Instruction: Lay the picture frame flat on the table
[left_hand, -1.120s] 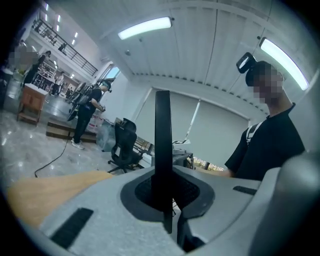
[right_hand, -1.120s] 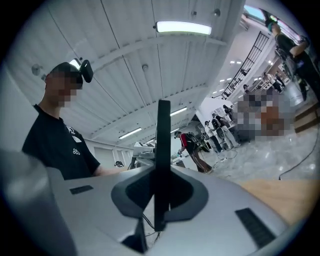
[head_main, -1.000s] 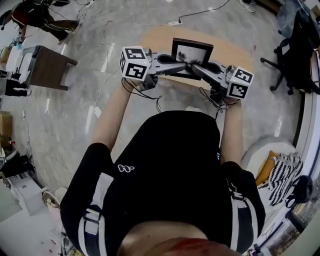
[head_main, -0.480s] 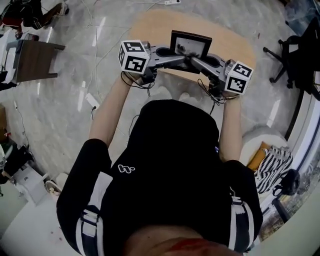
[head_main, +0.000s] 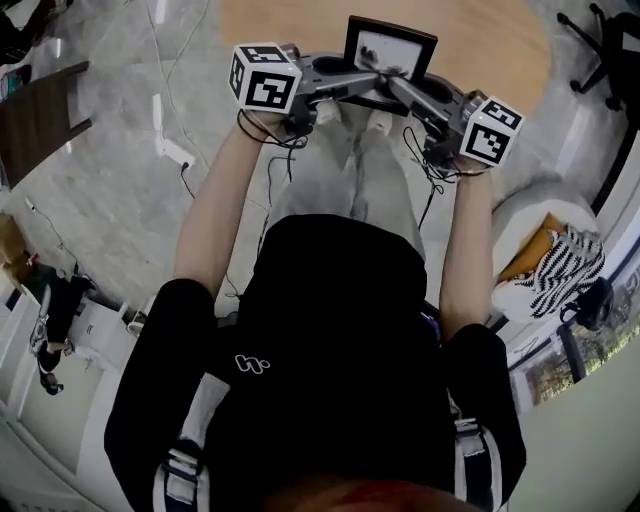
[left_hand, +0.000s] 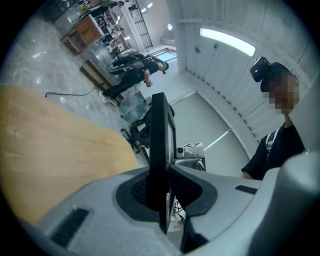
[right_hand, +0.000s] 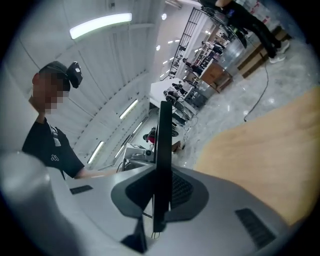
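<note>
The picture frame (head_main: 391, 60) is black with a pale picture and stands upright, its face toward me, above the near edge of the round wooden table (head_main: 490, 40). My left gripper (head_main: 366, 80) and my right gripper (head_main: 388, 82) meet at its lower edge from either side. In the left gripper view the frame (left_hand: 159, 145) shows edge-on, with the left gripper (left_hand: 165, 192) shut on it. The right gripper view shows the frame (right_hand: 163, 150) the same way, clamped between the pads of the right gripper (right_hand: 159, 192). Whether the frame's bottom edge touches the table is hidden.
A black office chair (head_main: 612, 40) stands beyond the table at the right. A striped cloth (head_main: 562, 272) lies on a white seat at the right. On the floor at the left are a white power strip (head_main: 166, 146) with cables and a dark side table (head_main: 38, 118).
Both grippers have kept their hold on the frame. Frame and grippers now sit higher in the head view, nearer the table's front edge, and the person's legs have come into sight below them.
</note>
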